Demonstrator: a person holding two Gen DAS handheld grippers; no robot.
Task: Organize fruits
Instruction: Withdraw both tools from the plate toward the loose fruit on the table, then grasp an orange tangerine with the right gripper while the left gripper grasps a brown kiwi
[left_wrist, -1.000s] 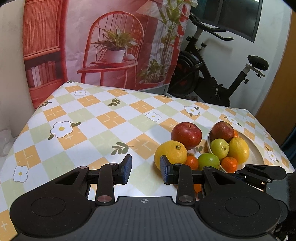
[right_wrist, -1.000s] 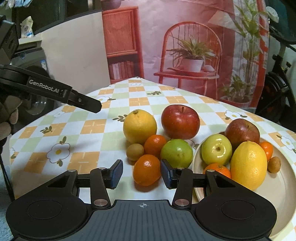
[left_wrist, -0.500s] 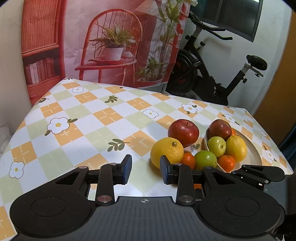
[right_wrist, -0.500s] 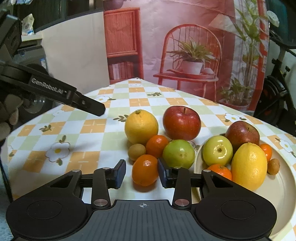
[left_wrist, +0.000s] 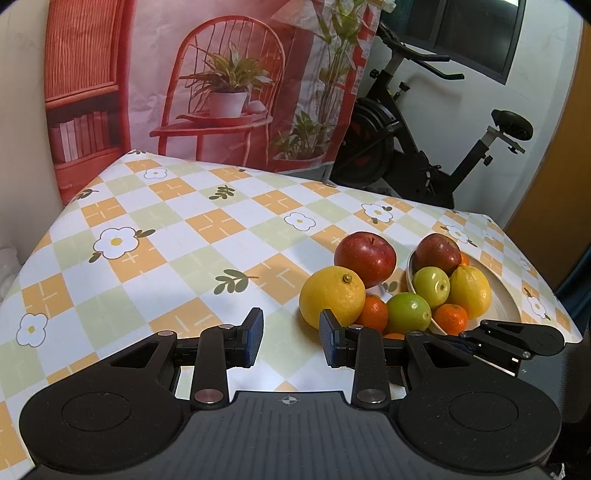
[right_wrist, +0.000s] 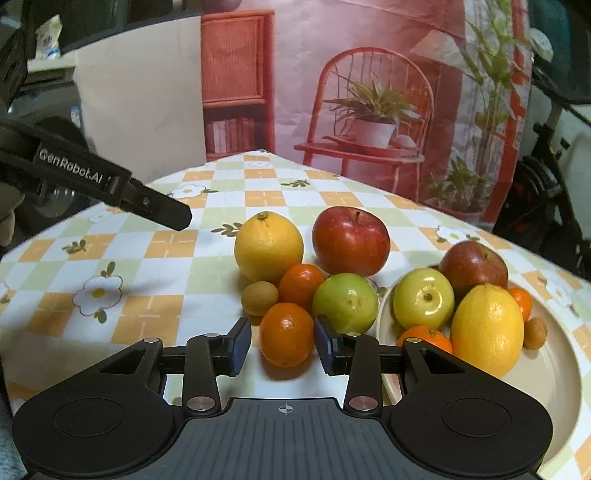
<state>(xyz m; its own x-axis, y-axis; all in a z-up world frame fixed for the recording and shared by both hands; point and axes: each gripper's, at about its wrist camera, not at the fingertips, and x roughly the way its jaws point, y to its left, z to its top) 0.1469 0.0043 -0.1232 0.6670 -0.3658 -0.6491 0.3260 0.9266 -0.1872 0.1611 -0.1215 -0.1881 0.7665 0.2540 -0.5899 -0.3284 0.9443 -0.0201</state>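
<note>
Checked floral tablecloth (left_wrist: 177, 236), exercise bike (left_wrist: 417, 155) (black), red chair backdrop (right_wrist: 369, 92)

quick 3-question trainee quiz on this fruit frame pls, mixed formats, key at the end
1. True or false: the right gripper is clamped shut on the front tangerine.
2. Which fruit lies on the tablecloth, not in the plate? A) the lemon with its stem end up B) the yellow-green apple C) the darker red apple
3. Fill in: the left gripper holds ____.

Key: 1. False: the jaws are open on either side of it, with gaps showing. 2. A. 3. Nothing; it is open over bare cloth.
</note>
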